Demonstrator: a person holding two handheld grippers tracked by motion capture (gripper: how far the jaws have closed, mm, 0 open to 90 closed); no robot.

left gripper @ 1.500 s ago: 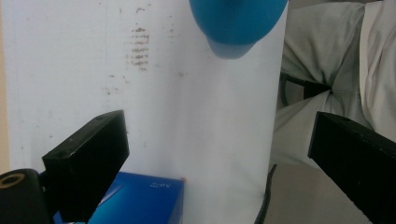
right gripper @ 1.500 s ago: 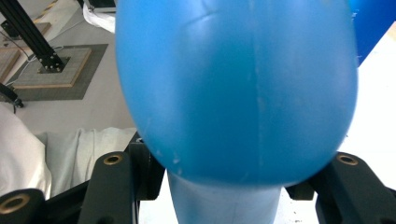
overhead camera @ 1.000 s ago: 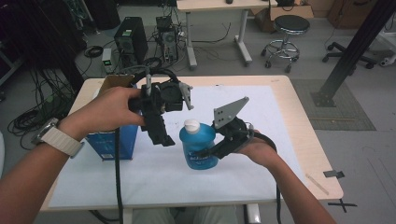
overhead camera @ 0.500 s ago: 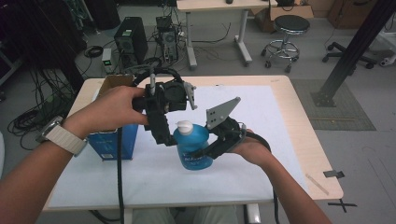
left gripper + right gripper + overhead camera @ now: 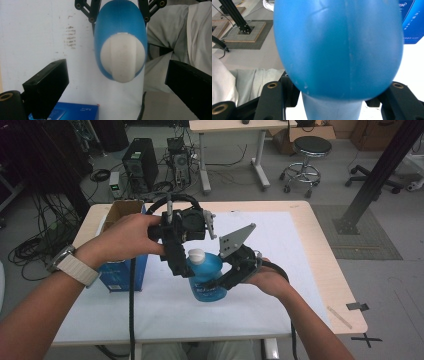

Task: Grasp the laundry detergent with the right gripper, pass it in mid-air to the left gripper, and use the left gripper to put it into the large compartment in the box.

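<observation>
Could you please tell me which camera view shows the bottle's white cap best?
The left gripper view: the white cap sits centred and close between that gripper's open fingers. The high view shows it small, beside the left gripper. The right gripper view gives the blue bottle body.

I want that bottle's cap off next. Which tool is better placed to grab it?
Left. The left tool is open, its jaws either side of the white cap, not touching. The right tool is shut on the blue bottle, steadying it.

Blue bottle (image 5: 206, 279); white cap (image 5: 196, 254); black tools; blue box (image 5: 123, 271).
</observation>
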